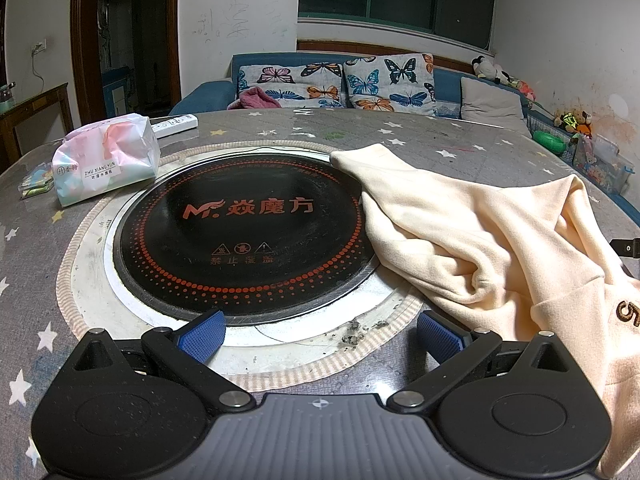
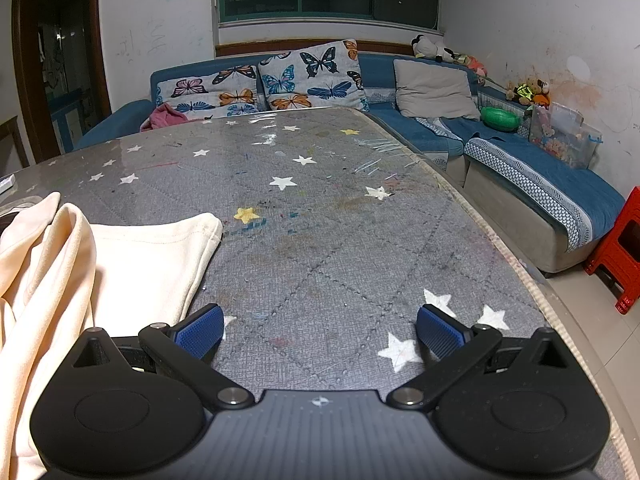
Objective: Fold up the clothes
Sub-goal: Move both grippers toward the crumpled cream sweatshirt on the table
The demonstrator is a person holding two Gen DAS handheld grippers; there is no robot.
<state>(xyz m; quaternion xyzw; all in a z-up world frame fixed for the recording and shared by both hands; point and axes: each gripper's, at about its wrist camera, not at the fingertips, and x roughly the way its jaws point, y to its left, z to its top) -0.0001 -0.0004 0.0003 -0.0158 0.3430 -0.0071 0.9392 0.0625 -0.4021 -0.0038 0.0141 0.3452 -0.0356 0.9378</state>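
A cream sweatshirt (image 1: 500, 240) lies crumpled on the grey star-patterned table (image 1: 36, 248), its sleeve reaching over the edge of the black round hotplate (image 1: 240, 236). My left gripper (image 1: 320, 338) is open and empty, low over the table's near edge, with the garment just right of its right finger. In the right wrist view the same sweatshirt (image 2: 80, 264) lies at the left, its hem spread flat on the table (image 2: 340, 220). My right gripper (image 2: 320, 334) is open and empty, with the cloth beside its left finger (image 2: 200, 334).
A tissue pack (image 1: 106, 158) and a white power strip (image 1: 176, 124) sit at the table's far left. A blue sofa (image 2: 520, 152) with butterfly cushions (image 2: 316, 78) runs behind and to the right. A red stool (image 2: 620, 248) stands on the floor at right.
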